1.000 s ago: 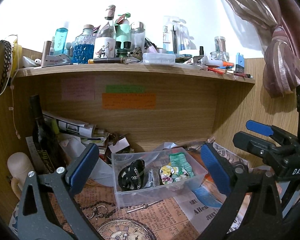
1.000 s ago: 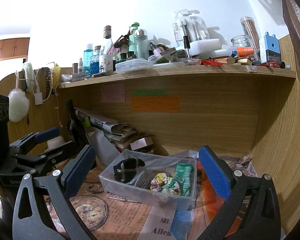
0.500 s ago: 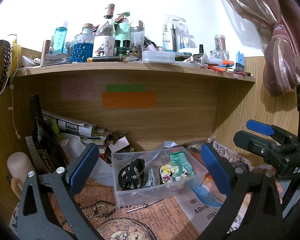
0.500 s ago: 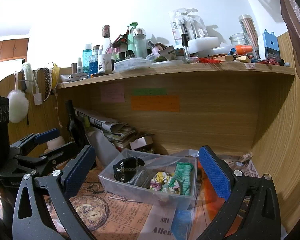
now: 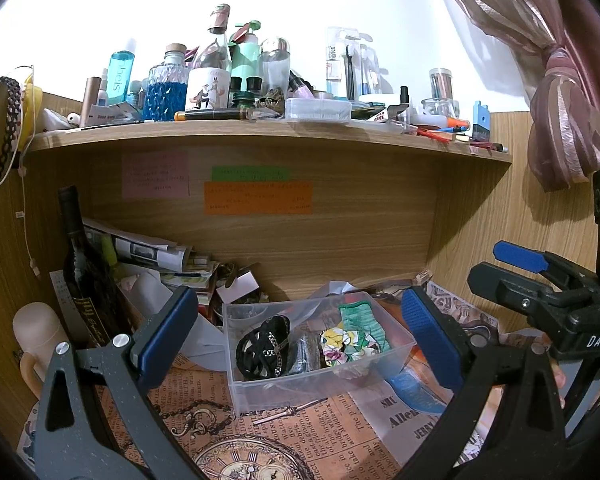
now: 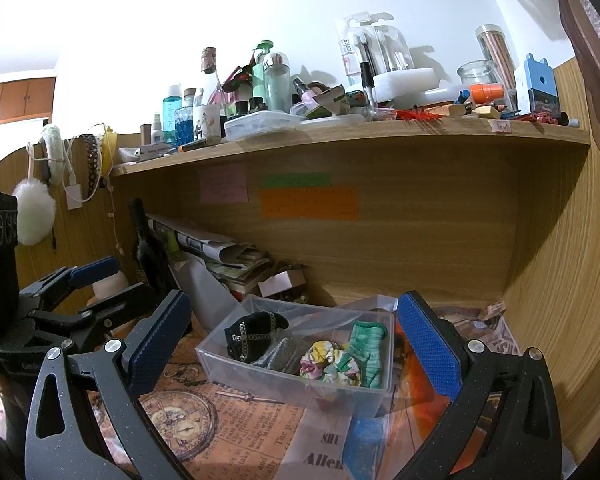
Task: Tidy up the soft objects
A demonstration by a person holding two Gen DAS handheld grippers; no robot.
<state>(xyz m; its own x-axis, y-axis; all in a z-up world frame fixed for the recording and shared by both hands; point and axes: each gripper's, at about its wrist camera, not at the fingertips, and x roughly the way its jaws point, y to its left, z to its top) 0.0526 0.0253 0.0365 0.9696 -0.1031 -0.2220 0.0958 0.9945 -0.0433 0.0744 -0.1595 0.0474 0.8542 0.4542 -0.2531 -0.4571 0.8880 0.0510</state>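
Both grippers hover above the desk surface, aimed at the clear plastic bin that sits near the back wall of the desk nook, under the wooden shelf. Left gripper has its blue-padded fingers spread wide, nothing between them; in its view the bin sits in the gap. Right gripper likewise wide open and empty, bin framed between its pads. Each gripper shows at the edge of the other's view, right one at the right edge, left one at the left edge, apart from the bin. Inside the bin: a black chain-trimmed hair accessory at the left end, a grey sparkly piece beside it, a floral scrunchie right of that, and a green striped scrunchie at the right end, leaning on the floral one. The bin rests on a vintage newspaper-print mat with a clock motif, covering the desk surface. A dark wine bottle stands upright at the left side of the nook, with stacked papers just behind it. Shelf carries crowded bottles and cosmetics. Sticky notes on the back panel. A pink curtain hangs at the right.
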